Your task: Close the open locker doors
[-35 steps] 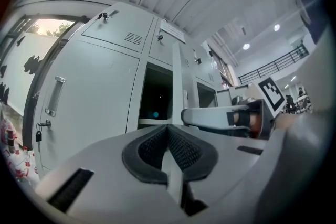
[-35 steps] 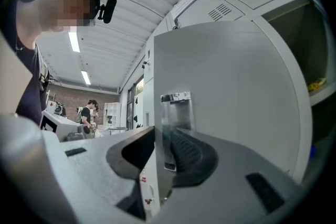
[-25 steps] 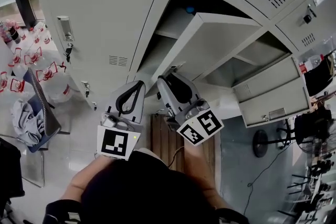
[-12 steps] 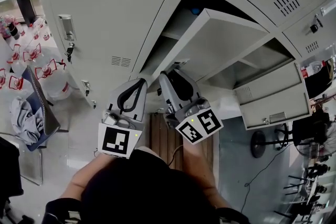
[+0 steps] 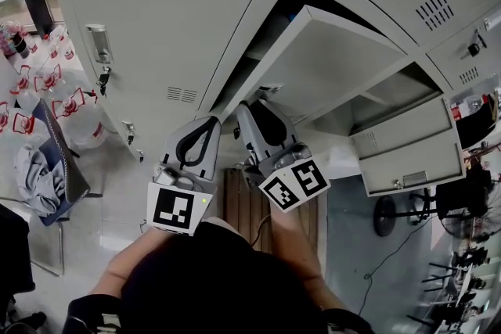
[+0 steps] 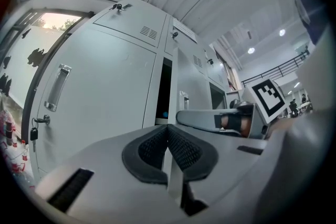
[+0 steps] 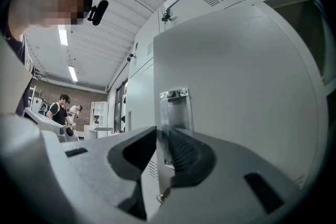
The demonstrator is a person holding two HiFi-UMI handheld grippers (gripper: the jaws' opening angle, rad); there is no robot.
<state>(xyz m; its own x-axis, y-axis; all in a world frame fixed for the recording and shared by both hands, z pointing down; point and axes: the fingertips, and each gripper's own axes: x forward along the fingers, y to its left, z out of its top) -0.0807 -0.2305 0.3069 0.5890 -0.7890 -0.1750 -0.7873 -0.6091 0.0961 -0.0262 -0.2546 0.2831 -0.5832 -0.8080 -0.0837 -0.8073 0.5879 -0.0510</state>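
The open locker door (image 5: 337,66) stood across its compartment and hid nearly all of the inside. A blue thing (image 6: 165,114) in the dark gap was too small to identify. To the right, a second open door (image 5: 403,149) hid part of its own compartment. The locker bank (image 5: 156,27) ran off the top edge of the head view, and the bottles (image 5: 47,82) on the left were cut by the frame. Two people (image 7: 63,107) in the far room were too small to make out.

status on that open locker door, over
Left gripper shut, empty. Right gripper: jaws just closed onto open locker door edge, gripping it. Door not yet shut; nothing seen blocking it.
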